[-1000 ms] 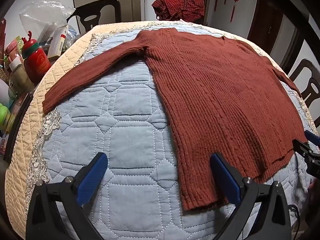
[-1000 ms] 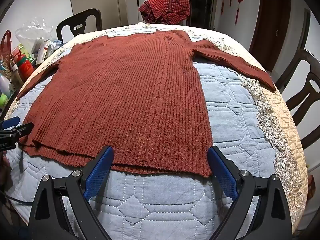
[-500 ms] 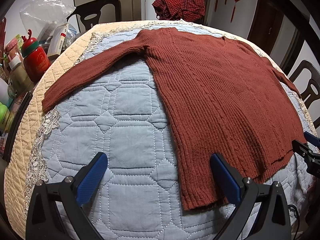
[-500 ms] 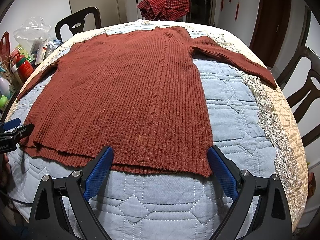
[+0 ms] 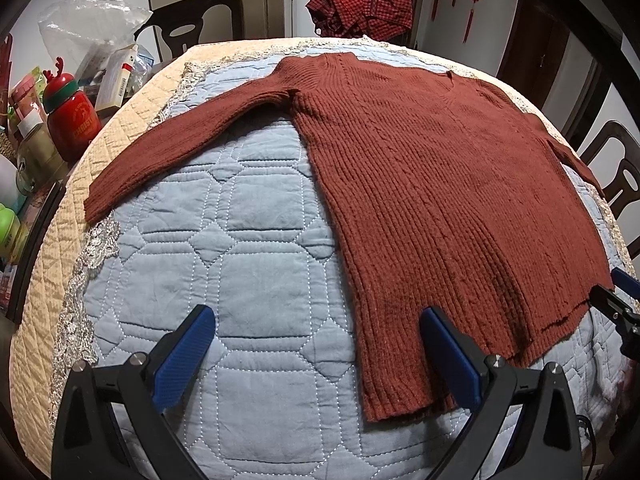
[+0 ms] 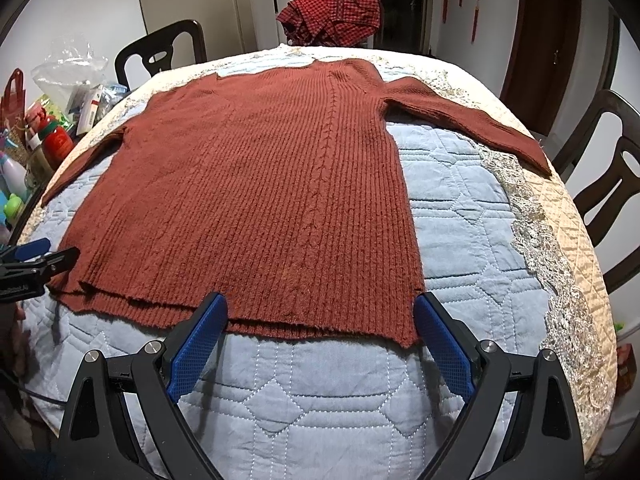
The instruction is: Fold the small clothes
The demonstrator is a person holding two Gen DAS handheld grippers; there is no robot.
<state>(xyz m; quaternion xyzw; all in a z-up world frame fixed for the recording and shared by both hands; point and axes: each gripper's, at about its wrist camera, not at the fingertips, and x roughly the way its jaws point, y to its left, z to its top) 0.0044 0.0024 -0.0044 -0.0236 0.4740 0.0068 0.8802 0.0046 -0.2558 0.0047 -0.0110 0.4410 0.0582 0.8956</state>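
clutter at the left edge: a red bottle with a green antler cap (image 5: 71, 120), a clear plastic bag (image 5: 86, 24) and small boxes crowd the desk's left side, beyond the quilt.
quilt: a blue quilted cover (image 5: 240, 248) with a beige border and silver lace trim covers the round desk.
left sleeve: stretched out to the left, its cuff lying on the beige border.
left gripper: the left gripper (image 5: 320, 352) hovers at the near edge with its blue fingers (image 5: 184, 356) spread wide, gripping nothing; the sweater's near-left hem corner lies between them.
sweater: a rust-red ribbed sweater (image 6: 260, 184) lies flat on the quilt, collar at the far side, hem toward the grippers.
checked cloth: a red checked garment (image 6: 332, 16) is heaped past the desk's far edge, behind the collar.
right gripper: the right gripper (image 6: 320, 344) hovers over the near hem, its fingers (image 6: 444, 348) wide apart and holding nothing; the hem's right corner sits just beside the right finger.
right sleeve: spread out to the right, its cuff on the beige border.
chairs: dark wooden chairs (image 6: 608, 184) stand around the desk.
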